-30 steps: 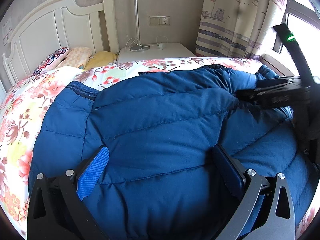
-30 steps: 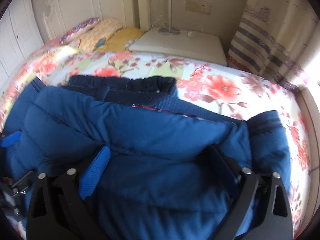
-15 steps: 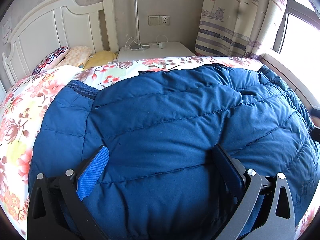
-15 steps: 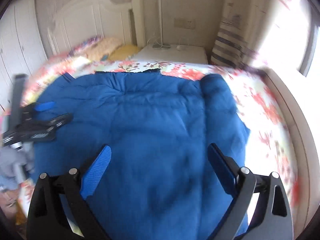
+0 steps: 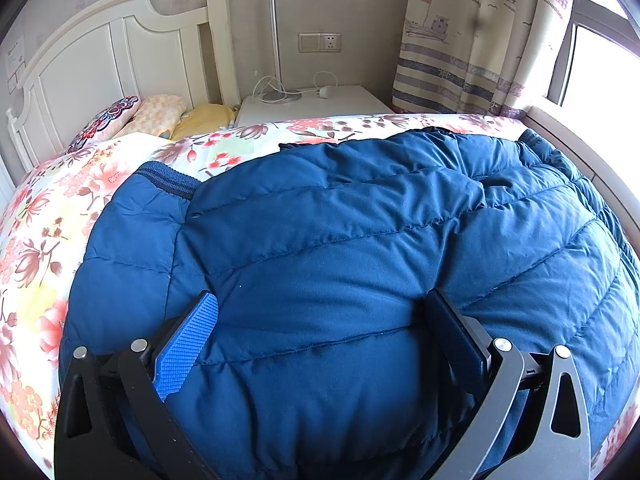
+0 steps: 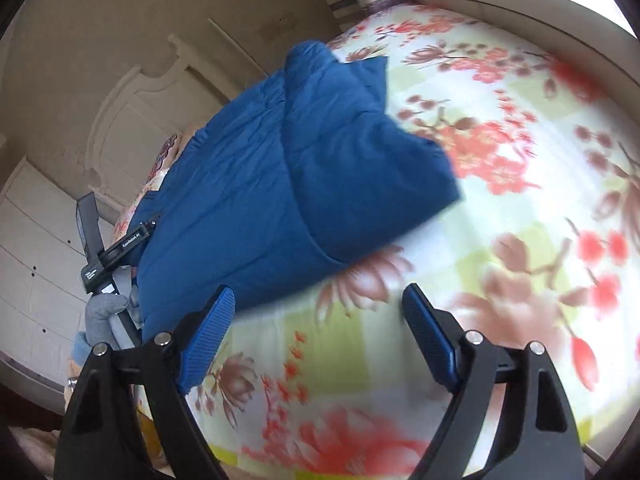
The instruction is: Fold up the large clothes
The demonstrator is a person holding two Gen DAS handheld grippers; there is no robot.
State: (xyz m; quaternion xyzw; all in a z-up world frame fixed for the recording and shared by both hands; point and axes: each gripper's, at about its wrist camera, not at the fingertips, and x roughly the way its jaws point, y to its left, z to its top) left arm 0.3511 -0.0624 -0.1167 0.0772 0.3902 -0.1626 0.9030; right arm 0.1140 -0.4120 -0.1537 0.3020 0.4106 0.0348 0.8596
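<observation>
White lettering that seems to read "GenRobot.AI" runs along the black body of the left hand-held gripper (image 6: 132, 240), seen up and to the left of the right hand-held gripper's blue left pad. A second white label on it, just below, is too small to read.

Down jacket (image 5: 340, 272): showing deep blue, quilted in stitched bands, with a darker striped ribbed cuff (image 5: 166, 176). Bedspread (image 6: 500, 240): showing white ground carrying red-pink blossoms, brown stems and pale green-yellow patches. Headboard (image 5: 100, 64): reading cream-white. Pillows at the head of the bed: one multicoloured floral (image 5: 104, 122), one peach check (image 5: 160, 114), one yellow (image 5: 204, 120). Curtain (image 5: 472, 40): showing beige with grey-purple stripes and boat prints. Left tool (image 5: 320, 328) and right tool (image 6: 320, 320): black frames wearing blue textured pads.
</observation>
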